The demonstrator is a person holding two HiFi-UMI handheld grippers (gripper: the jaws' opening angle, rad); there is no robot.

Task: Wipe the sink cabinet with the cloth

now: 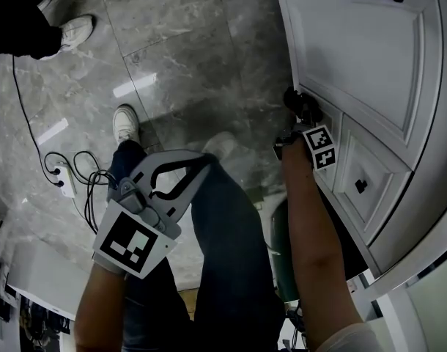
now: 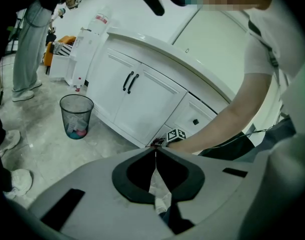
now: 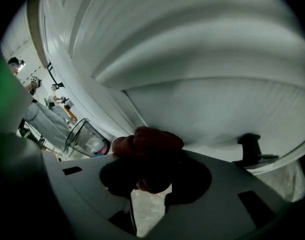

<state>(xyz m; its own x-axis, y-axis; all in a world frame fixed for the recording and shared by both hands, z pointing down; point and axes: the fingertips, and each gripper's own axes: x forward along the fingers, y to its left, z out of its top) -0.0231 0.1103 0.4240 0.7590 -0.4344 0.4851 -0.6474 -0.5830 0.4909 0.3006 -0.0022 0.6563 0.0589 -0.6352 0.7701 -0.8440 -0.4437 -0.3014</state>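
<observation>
Right gripper (image 3: 151, 170) is clamped on the dark red cloth (image 3: 152, 140), pressing it against the white sink cabinet (image 1: 370, 57) at its lower edge. Left gripper (image 2: 155, 159) has its jaws together, empty, above the person's leg (image 1: 227, 229).

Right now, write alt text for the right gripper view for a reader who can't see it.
The right gripper is shut on a dark red cloth, held close against a white cabinet panel. A black knob sits to the right, and a mesh bin stands far left.
</observation>
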